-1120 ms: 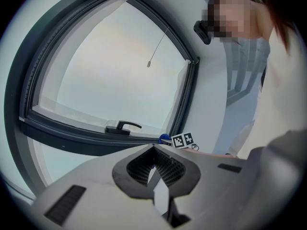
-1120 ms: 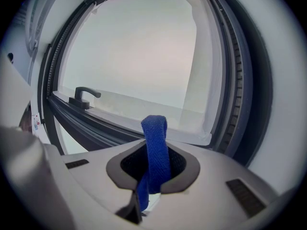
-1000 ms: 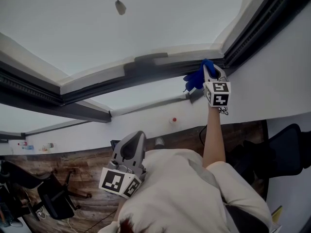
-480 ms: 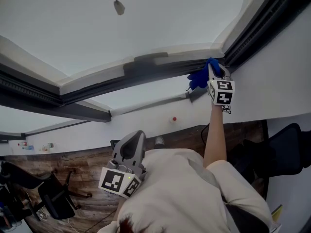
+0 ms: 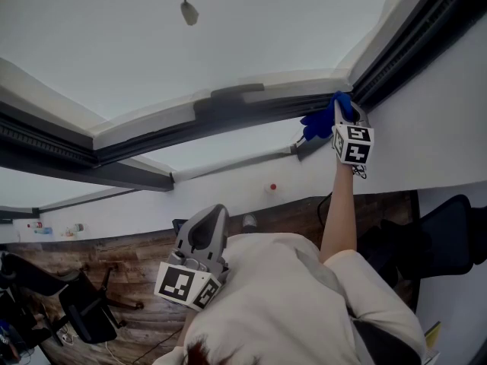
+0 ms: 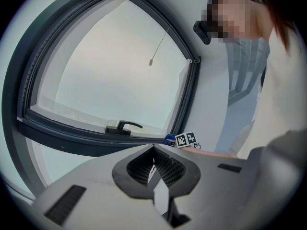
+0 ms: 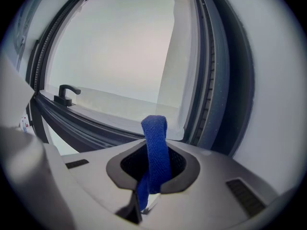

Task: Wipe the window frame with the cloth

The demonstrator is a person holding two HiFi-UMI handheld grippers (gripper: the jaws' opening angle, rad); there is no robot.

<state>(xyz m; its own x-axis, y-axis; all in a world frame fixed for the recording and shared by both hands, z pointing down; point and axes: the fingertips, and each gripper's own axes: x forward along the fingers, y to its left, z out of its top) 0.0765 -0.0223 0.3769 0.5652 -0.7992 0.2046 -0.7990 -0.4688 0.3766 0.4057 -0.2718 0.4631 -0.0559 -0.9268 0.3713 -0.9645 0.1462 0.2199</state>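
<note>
Head view: we hold the blue cloth (image 5: 318, 122), pinched in our right tongs (image 5: 340, 111), up at the corner of the dark window frame (image 5: 228, 111). Our left tongs (image 5: 202, 238) hang low, closed on nothing.

cloth (image 5: 318, 122) vs window frame (image 5: 251, 111) at its right corner: contact unclear. Frame cropped at both picture edges. tiny objects (image 5: 57, 229) below its left end: unidentifiable.
</note>
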